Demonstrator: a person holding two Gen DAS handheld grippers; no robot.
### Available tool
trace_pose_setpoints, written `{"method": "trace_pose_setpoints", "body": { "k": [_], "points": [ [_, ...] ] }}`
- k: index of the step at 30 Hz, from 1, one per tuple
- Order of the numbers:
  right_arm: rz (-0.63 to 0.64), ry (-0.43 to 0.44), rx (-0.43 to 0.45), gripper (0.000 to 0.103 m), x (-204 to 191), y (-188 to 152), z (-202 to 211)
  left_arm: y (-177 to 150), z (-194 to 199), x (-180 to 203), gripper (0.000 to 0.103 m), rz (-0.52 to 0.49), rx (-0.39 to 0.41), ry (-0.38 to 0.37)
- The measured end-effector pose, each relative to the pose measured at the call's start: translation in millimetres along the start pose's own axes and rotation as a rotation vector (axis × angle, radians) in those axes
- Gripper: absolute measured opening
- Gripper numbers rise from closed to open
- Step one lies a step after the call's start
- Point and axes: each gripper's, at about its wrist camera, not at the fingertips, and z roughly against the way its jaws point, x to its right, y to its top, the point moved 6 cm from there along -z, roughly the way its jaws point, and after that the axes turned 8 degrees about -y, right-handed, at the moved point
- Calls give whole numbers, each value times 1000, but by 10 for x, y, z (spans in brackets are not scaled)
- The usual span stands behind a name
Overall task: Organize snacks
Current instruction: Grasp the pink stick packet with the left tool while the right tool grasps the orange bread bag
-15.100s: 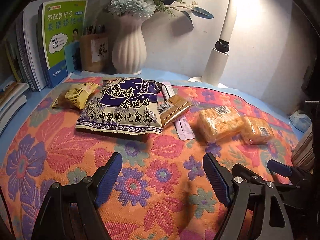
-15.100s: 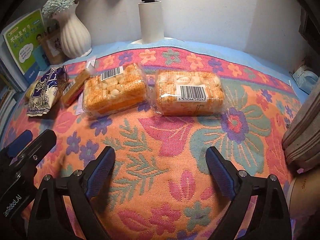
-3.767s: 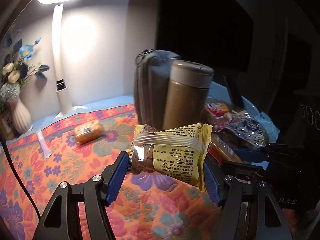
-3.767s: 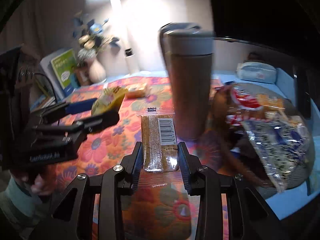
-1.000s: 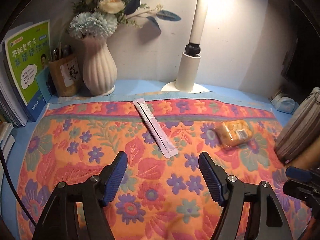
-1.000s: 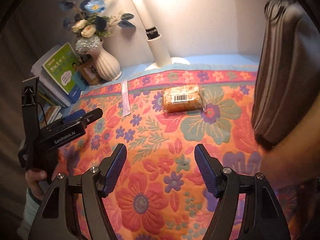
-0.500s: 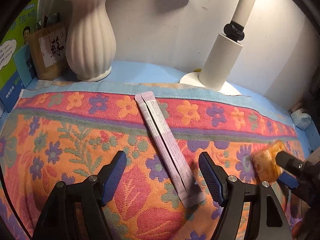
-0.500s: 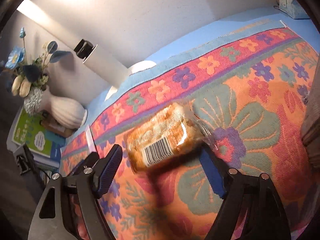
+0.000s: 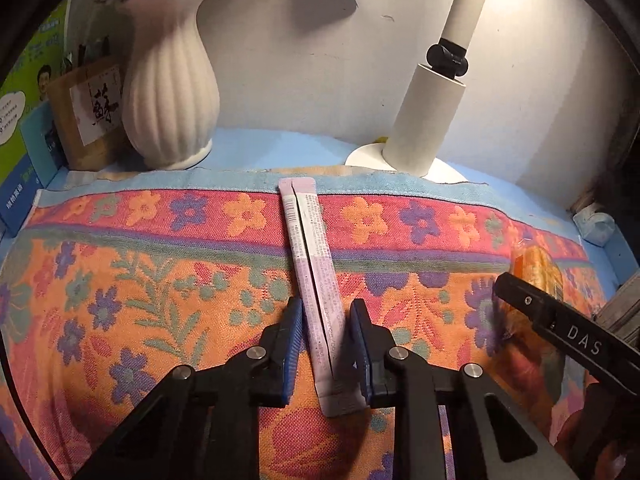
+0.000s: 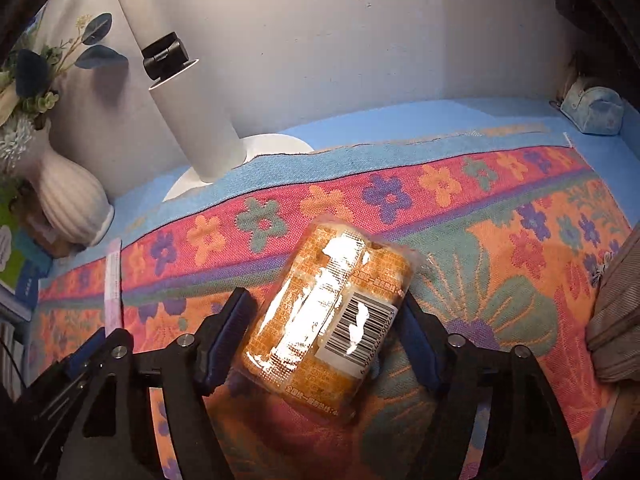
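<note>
Clamping my left jaws (image 9: 325,334) on the near end of a long lilac sachet strip (image 9: 310,256), blue pads pressed to both of its edges; they have just closed onto it. Strip lies flat on the floral cloth (image 9: 160,280) covering the bench, running from between my pads away toward the cloth's blue border, far end just short of the lamp base (image 9: 424,120). Two sachets side by side, joined along a centre seam.

Right jaws (image 10: 326,340) straddle a clear-wrapped orange wafer pack (image 10: 328,320), barcode label facing up, pack skewed diagonally to the pads. They have just been narrowing around it. Right pad sits against the pack by the barcode; left pad is just beside the wrapper, and I cannot tell whether it touches. Pack rests on the cloth, glare across the film.

From the left camera the wafer pack (image 9: 540,268) shows at the right edge, partly hidden behind the black arm of my right jaws. From the right camera the strip (image 10: 113,280) appears at the far left, with my left jaws (image 10: 86,350) over its near end.

White ribbed vase (image 9: 170,96) stands at the back left, behind the cloth, well apart from both snacks
</note>
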Motion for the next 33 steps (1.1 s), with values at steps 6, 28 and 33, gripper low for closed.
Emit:
{"method": "trace_pose_setpoints", "body": {
  "k": [6,28,33],
  "points": [
    [9,57,-10,48,60,-209,185,-6,15,-69,18,86,-23,-139],
    [295,280,-80,47,842,-1812,1504,-1697,1002,1095,18,-356,-198,-179],
    [261,267,-67,47,945,-1822,1556,-1676,868,1290,42,-407,-180,-96]
  ]
}}
